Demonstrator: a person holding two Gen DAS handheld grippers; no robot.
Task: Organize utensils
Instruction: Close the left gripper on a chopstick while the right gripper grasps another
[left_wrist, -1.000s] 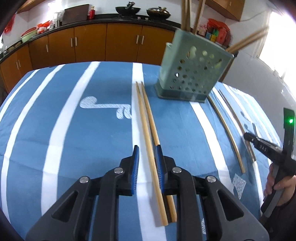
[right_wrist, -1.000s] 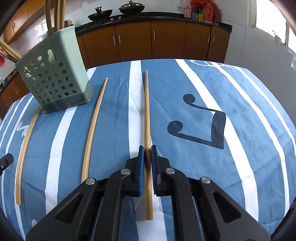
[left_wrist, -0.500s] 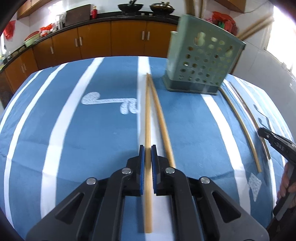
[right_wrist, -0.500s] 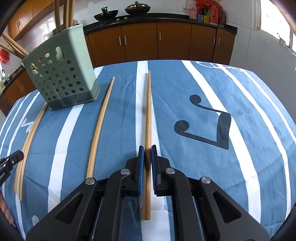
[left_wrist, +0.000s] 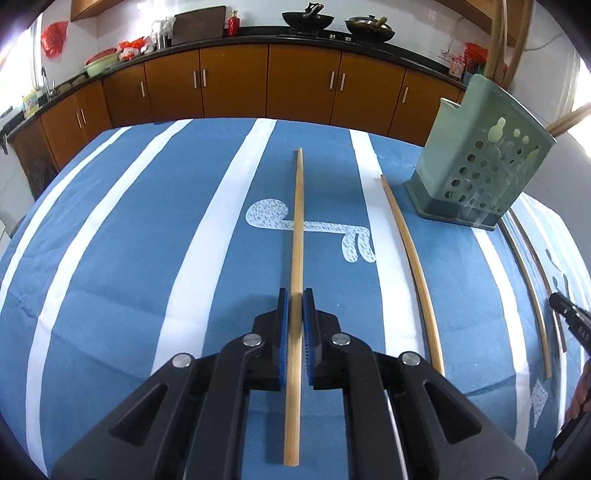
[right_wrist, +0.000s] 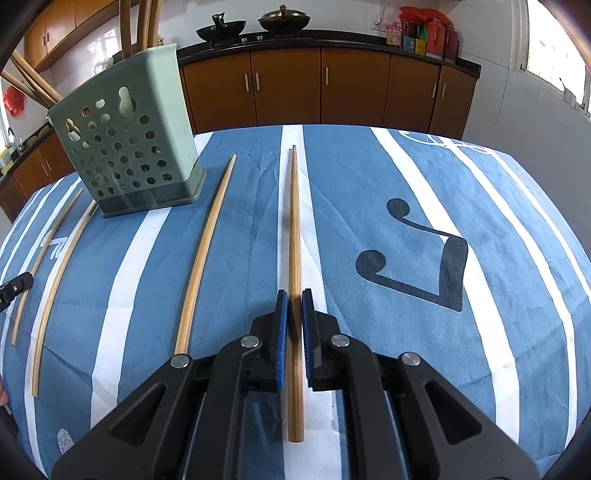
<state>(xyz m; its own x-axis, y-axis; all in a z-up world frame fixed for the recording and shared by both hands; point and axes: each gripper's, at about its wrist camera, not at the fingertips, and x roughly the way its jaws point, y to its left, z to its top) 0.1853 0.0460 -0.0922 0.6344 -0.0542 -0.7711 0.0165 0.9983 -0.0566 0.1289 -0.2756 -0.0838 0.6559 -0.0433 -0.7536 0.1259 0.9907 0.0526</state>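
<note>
Your left gripper has its fingers closed narrowly on a chopstick, which points toward the table's far edge over the blue striped tablecloth. Only the left view shows the white squiggle print under that stick. To its right, a loose chopstick lies on the cloth, then the green holder near the far right corner, with two more sticks beyond it.

Your right gripper likewise pinches a second chopstick between narrow fingers. Its view puts the holder at the far left, more sticks standing inside it, and alone shows the dark music-note print.
</note>
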